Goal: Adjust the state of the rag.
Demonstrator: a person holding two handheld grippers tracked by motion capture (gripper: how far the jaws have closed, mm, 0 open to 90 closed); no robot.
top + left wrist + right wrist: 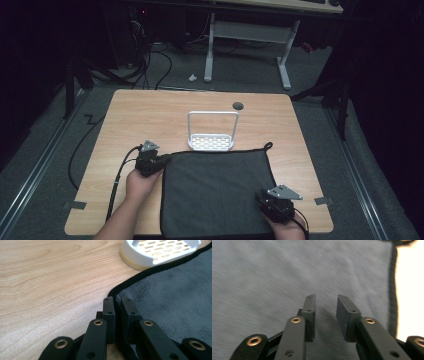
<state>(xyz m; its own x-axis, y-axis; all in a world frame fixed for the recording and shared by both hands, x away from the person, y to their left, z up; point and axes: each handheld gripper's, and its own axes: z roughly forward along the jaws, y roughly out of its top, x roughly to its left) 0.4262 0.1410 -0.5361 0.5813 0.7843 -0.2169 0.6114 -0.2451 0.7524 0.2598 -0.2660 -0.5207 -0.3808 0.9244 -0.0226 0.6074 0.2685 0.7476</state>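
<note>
Grey cloth [215, 192] spread at the tabletop's [150, 115] near edge.
Left gripper [117, 302] pinches the cloth's far-left corner with narrow fingers; right gripper [325, 305], fingers partly apart, hovers over its near-right part.

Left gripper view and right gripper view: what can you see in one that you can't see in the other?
The left gripper view alone has the bare wooden table and the white slotted rack standing on it, just past the cloth's black edge. Here the left gripper has its fingers closed on the cloth's corner.

The right gripper view alone has the right gripper, its fingers apart with nothing between them, hanging over the cloth.

Both share the dark grey cloth with its black sewn edge.
</note>
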